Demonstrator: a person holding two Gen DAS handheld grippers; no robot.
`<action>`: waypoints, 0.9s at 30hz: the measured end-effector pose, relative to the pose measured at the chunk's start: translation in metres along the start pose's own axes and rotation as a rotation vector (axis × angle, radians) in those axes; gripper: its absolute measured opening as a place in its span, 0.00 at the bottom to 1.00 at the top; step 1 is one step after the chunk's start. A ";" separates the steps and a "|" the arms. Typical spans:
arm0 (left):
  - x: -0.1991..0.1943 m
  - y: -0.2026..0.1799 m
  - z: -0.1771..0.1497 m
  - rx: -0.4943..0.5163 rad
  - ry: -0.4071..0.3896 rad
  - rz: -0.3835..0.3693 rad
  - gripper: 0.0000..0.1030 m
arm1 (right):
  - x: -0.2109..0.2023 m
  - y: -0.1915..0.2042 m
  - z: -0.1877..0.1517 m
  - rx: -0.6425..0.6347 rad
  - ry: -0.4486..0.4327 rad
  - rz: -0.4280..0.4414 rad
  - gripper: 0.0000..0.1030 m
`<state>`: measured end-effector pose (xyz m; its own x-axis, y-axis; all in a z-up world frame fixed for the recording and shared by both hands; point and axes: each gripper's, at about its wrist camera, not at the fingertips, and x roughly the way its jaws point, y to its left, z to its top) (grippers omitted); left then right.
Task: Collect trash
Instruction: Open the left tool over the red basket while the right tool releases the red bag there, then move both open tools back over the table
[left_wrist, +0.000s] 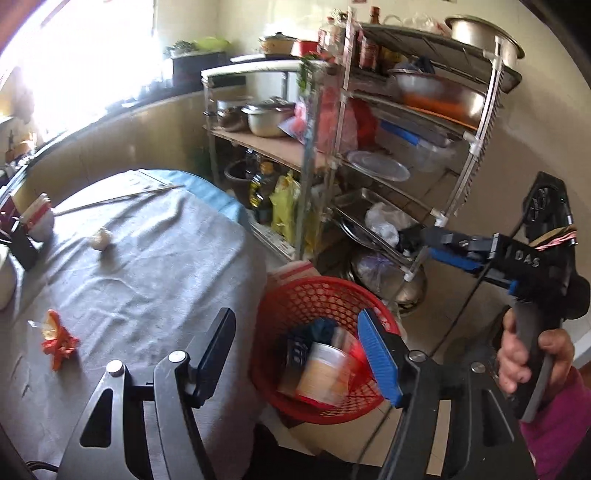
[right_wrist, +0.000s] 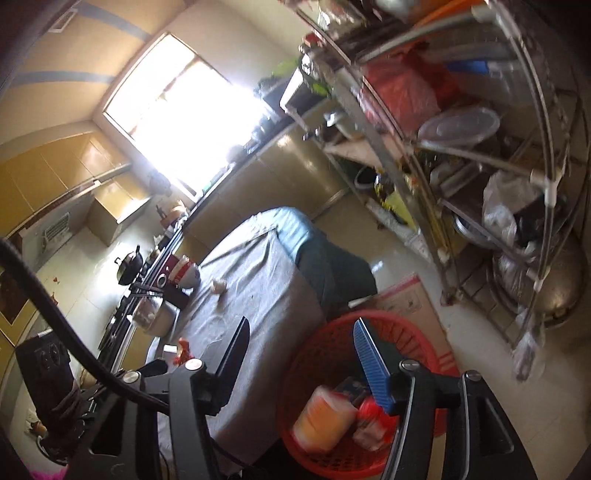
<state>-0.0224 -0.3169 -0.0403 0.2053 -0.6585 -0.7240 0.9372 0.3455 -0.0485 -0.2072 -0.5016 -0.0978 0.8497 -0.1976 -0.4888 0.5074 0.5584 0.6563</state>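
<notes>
A red mesh basket stands on the floor by the table's right edge and holds a blurred paper cup and other scraps. My left gripper is open above it, with nothing between its pads. On the grey tablecloth lie a red-orange wrapper and a crumpled white ball. A hand holds my right gripper at the right, near the rack. In the right wrist view that gripper is open over the basket, where the cup and a red packet lie. The wrapper and ball show on the table.
A metal rack full of pots, bowls and bags stands behind the basket. A cardboard box leans beside the basket. A bowl and dark containers sit at the table's left edge, and chopsticks lie at its far side.
</notes>
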 end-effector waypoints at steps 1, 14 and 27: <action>-0.003 0.004 0.001 -0.003 -0.009 0.018 0.67 | -0.001 0.001 0.001 0.002 -0.006 0.005 0.61; -0.060 0.112 -0.073 -0.203 0.008 0.345 0.68 | 0.019 0.057 -0.011 -0.145 0.048 0.038 0.61; -0.135 0.215 -0.184 -0.546 0.026 0.618 0.68 | 0.069 0.140 -0.043 -0.277 0.175 0.141 0.61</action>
<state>0.0998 -0.0306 -0.0793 0.6258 -0.2293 -0.7455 0.3866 0.9213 0.0411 -0.0836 -0.4025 -0.0646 0.8591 0.0250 -0.5111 0.3078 0.7726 0.5552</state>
